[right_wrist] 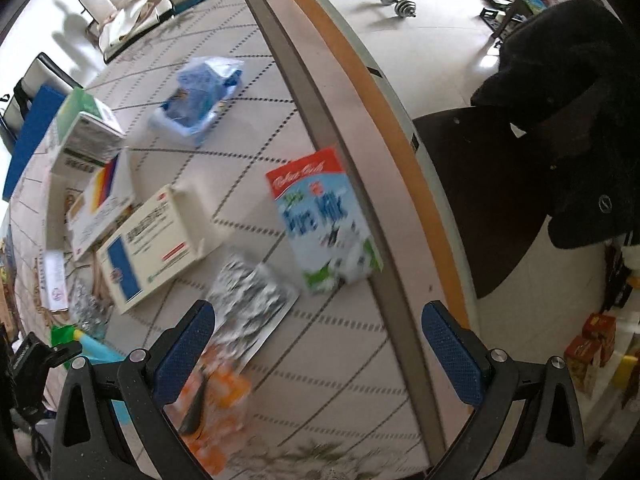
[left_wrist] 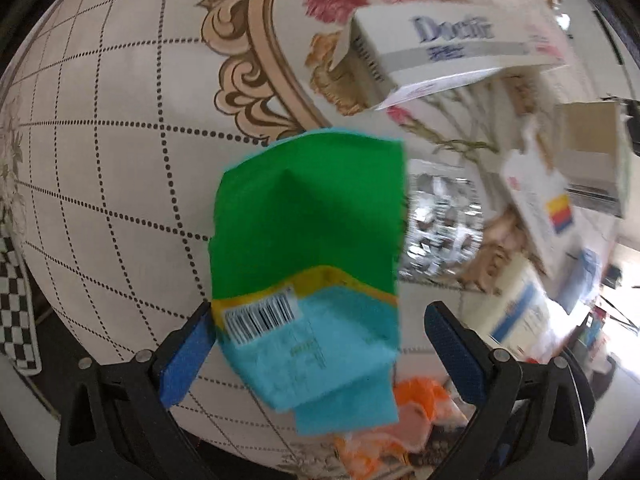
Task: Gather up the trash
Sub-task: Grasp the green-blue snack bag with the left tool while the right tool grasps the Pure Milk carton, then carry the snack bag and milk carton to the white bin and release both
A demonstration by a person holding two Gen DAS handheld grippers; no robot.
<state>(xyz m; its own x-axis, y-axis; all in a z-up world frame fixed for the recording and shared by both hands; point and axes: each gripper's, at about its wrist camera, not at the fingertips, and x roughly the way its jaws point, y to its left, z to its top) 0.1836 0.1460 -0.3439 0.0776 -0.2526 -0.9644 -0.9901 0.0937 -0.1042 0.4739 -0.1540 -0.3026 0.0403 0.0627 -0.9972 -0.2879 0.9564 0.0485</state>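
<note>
Patterned tablecloth (left_wrist: pixel 100 160) covers the table. Your left gripper (left_wrist: pixel 316 344) is wide apart; a green-and-teal packet (left_wrist: pixel 308 248) sits between its fingers, touching only the left one. Your right gripper (right_wrist: pixel 318 350) gapes empty; a milk carton (right_wrist: pixel 324 220) lies at 12 o'clock.

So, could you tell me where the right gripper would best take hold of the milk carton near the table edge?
Probably across the milk carton's two long narrow sides, coming from above. It lies flat, printed face up, beside the table edge, and the open right gripper looks wide enough to span it.
</note>
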